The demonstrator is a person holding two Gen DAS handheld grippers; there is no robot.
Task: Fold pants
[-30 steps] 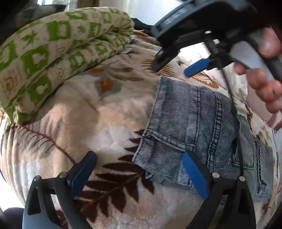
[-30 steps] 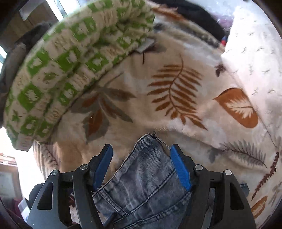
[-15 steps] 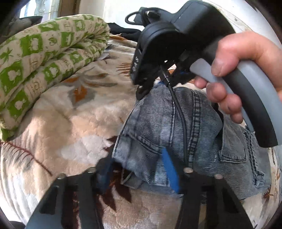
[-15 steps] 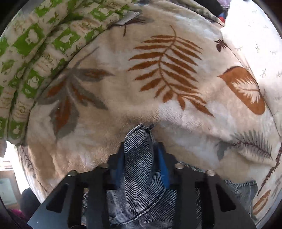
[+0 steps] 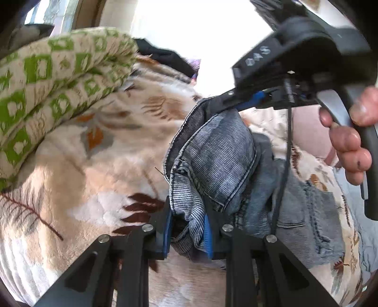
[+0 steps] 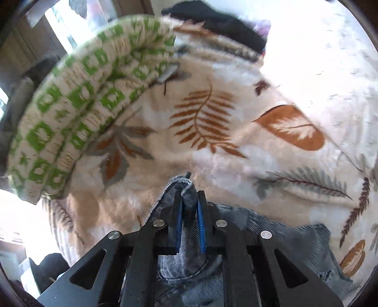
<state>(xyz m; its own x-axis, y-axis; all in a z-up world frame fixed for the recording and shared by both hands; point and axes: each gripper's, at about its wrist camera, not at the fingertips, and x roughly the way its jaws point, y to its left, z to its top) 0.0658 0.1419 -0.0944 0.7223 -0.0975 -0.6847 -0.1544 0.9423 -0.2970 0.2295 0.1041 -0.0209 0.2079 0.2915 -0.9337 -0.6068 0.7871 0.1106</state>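
Grey-blue denim pants (image 5: 219,163) lie on a cream leaf-print blanket (image 5: 89,170). My left gripper (image 5: 187,226) is shut on the near corner of the waistband, lifted off the blanket. My right gripper (image 6: 189,212) is shut on the far corner of the pants (image 6: 186,186), also raised. In the left wrist view the right gripper (image 5: 219,104) shows at the upper right, clamped on the denim, with the hand on its handle. The cloth hangs bunched between the two grips; the rest of the pants (image 5: 307,212) trails to the right on the blanket.
A rolled cream and green patterned quilt (image 5: 47,89) lies along the left of the bed, and shows in the right wrist view (image 6: 78,113). Dark clothing (image 6: 222,21) lies at the far end. The leaf-print blanket (image 6: 236,132) spreads ahead.
Both grippers went from open around the waistband corners to shut on them. They have since lifted the denim up off the blanket, so the cloth bunches and hangs between them.
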